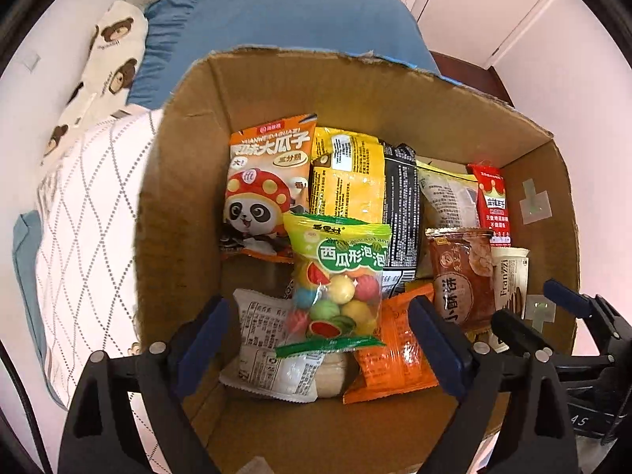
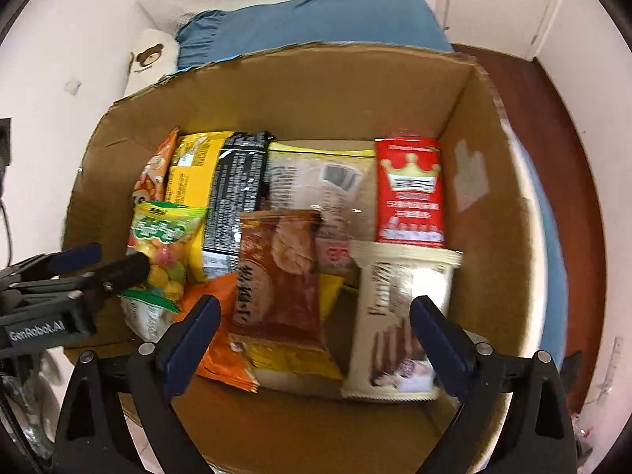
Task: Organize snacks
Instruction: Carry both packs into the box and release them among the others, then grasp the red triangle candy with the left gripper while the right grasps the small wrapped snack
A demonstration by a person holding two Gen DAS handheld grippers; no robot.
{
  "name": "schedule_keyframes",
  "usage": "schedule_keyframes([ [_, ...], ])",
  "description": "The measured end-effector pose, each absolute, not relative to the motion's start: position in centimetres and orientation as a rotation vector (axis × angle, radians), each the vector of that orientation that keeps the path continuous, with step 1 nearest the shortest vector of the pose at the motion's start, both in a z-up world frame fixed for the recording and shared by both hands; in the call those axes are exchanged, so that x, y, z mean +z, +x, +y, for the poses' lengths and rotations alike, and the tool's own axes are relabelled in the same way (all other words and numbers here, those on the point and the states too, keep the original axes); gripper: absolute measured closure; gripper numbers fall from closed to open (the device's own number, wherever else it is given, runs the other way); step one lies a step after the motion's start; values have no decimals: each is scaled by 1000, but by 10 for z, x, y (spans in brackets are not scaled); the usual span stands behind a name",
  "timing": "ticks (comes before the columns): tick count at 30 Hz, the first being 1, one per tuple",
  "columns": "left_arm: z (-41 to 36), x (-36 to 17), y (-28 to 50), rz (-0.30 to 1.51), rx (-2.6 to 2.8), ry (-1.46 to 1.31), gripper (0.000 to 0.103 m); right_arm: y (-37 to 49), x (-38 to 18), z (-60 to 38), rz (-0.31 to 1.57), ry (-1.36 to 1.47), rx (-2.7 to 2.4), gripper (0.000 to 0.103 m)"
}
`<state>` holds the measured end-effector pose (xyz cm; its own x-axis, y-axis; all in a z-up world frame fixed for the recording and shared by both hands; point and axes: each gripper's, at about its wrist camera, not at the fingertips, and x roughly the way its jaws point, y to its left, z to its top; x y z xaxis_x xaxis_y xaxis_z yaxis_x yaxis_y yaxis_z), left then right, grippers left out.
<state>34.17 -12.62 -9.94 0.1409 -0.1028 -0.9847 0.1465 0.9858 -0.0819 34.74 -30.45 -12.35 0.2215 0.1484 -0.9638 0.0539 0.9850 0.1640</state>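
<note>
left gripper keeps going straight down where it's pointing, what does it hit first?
Most likely the green bubble-gum bag, lying on top of the pile between the open left gripper fingers. Depth is hard to judge through the fisheye.

Blue pillow (image 1: 276,27) on the bed, bear-print pillow (image 1: 106,59) just beside it, white diamond-pattern quilt (image 1: 87,217) below, dark red-brown wooden floor (image 2: 568,181), white walls.
</note>
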Motion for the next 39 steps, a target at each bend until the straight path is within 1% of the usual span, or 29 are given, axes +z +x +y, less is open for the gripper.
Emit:
schedule_keyframes([
  [12,-112,-54,286,1264,-131,62,11,294,-78,-305,1257,169,40,4],
  [28,-101,20,186,1006,-120,65,11,192,5,-289,993,114,-19,4],
  [39,-105,61,135,881,-149,66,11,138,48,-293,875,137,-45,4],
])
